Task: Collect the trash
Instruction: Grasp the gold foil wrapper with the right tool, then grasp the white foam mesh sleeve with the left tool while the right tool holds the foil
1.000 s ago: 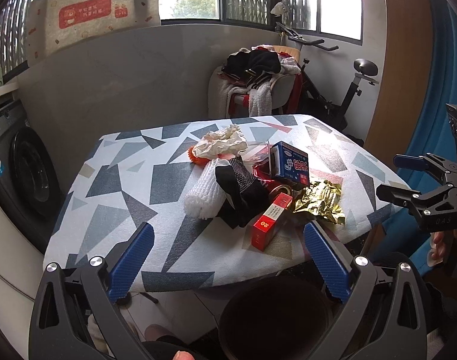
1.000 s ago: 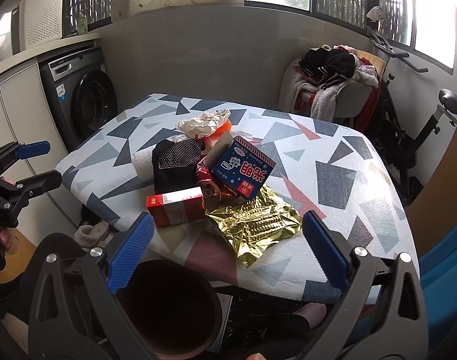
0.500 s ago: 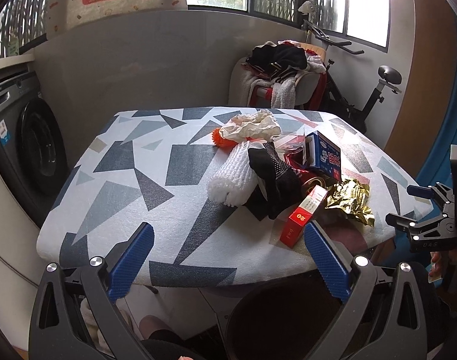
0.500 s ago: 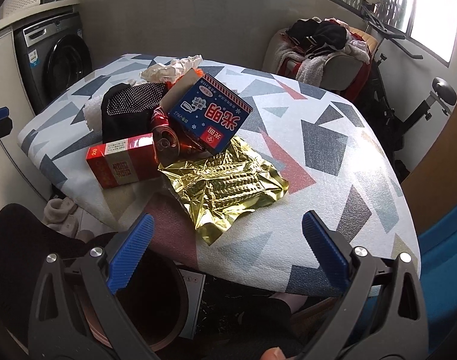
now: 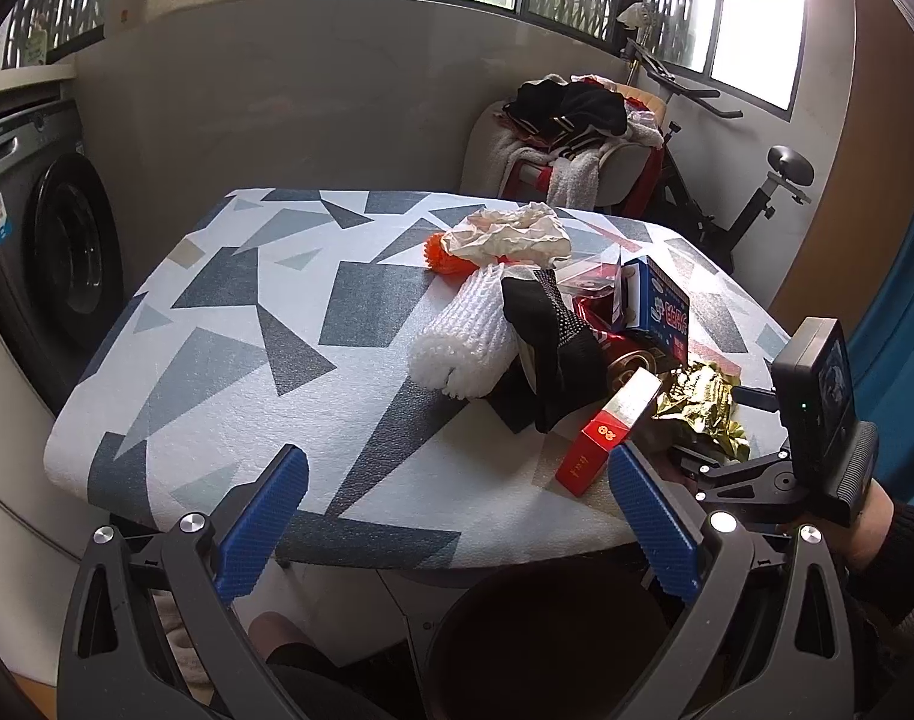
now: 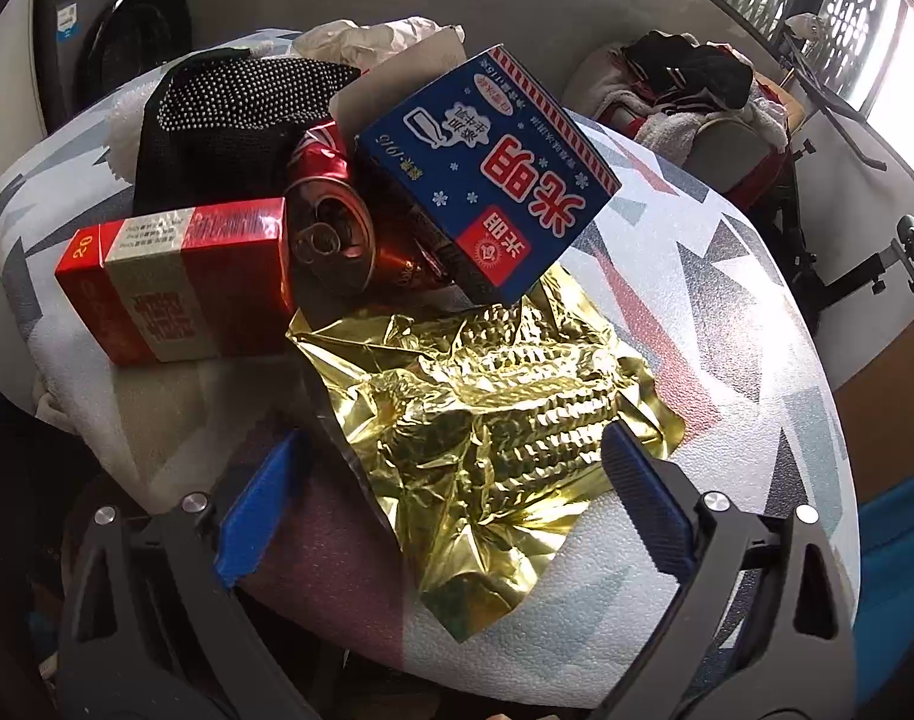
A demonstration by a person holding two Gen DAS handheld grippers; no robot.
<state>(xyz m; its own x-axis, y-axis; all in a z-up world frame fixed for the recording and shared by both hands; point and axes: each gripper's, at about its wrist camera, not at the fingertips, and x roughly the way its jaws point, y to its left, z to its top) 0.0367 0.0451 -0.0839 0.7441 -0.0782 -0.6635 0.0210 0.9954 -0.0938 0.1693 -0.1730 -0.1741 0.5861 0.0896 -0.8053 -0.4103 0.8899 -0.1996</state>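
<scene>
a: right gripper (image 6: 451,504) is spread wide with nothing between its blue pads, low over the gold foil wrapper (image 6: 493,420) at the near edge of the table (image 6: 757,324). why that piece?

b: my guess is that it lies outermost and flat, with one corner hanging past the edge, so it can be pinched without disturbing the heap behind it.

a: and the heap?

b: a red carton (image 6: 175,282) lies on its side touching a crushed red can (image 6: 337,234). a blue box (image 6: 487,174) leans tilted over the can, its low corner just above the foil. a black dotted sock (image 6: 235,114) sits behind them.

a: left gripper (image 5: 457,516)?

b: also wide open and holding nothing, back from the table's near edge (out of the right one's way, i'd say).

a: where does the trash go?

b: a dark round bin (image 5: 553,642) stands on the floor under the near edge, between the left gripper's fingers in its view. its inside is too dark to tell what it holds. the white foam netting (image 5: 463,342) and crumpled paper (image 5: 511,234) are on the table too.
</scene>
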